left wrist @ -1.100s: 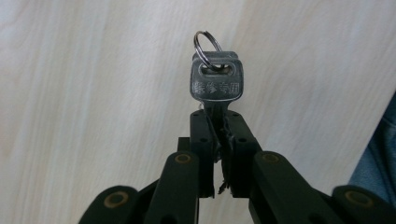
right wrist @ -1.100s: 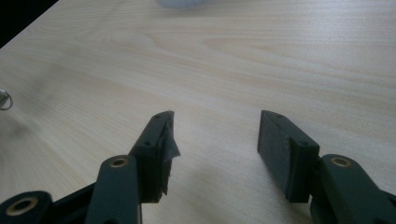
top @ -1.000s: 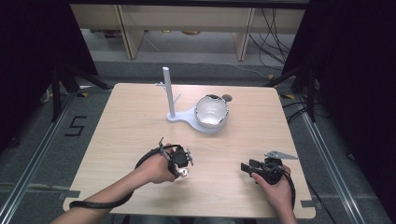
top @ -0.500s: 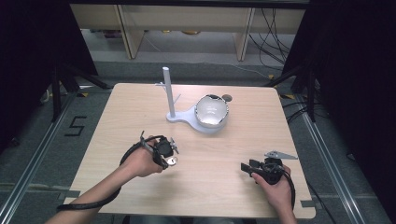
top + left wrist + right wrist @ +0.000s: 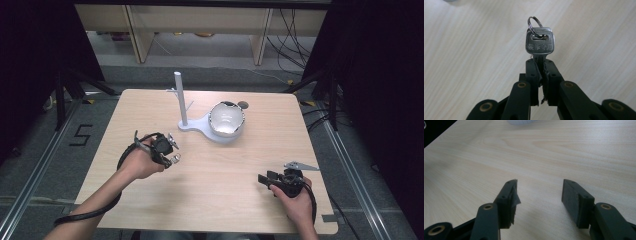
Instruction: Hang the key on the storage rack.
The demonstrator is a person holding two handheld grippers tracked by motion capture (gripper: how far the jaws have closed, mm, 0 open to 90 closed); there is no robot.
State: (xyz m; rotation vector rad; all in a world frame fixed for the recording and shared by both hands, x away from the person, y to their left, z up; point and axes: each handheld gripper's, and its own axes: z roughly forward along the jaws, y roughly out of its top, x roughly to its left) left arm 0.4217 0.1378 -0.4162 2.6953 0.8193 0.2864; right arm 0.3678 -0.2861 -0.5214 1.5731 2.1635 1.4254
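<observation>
My left gripper (image 5: 539, 63) is shut on the blade of a silver key (image 5: 540, 44). The key's head sticks out past the jaws, with a small split ring (image 5: 534, 23) through its hole. In the high view this left gripper (image 5: 169, 150) hangs over the left middle of the wooden table (image 5: 225, 200), a little in front of a white peg stand (image 5: 179, 100). My right gripper (image 5: 539, 191) stands open with nothing between its jaws, low over the wood. In the high view the right gripper (image 5: 263, 178) is near the front right, pointing left.
A shiny metal bowl (image 5: 226, 119) sits on the stand's white base, right of its post. A small dark disc (image 5: 243, 105) lies just behind the bowl. Shelving and cables stand beyond the far edge. A black cable (image 5: 85, 215) trails from the left hand off the front left.
The left hand has carried the key to the left and away from the table's front edge, rising a little. The right hand has kept still.
</observation>
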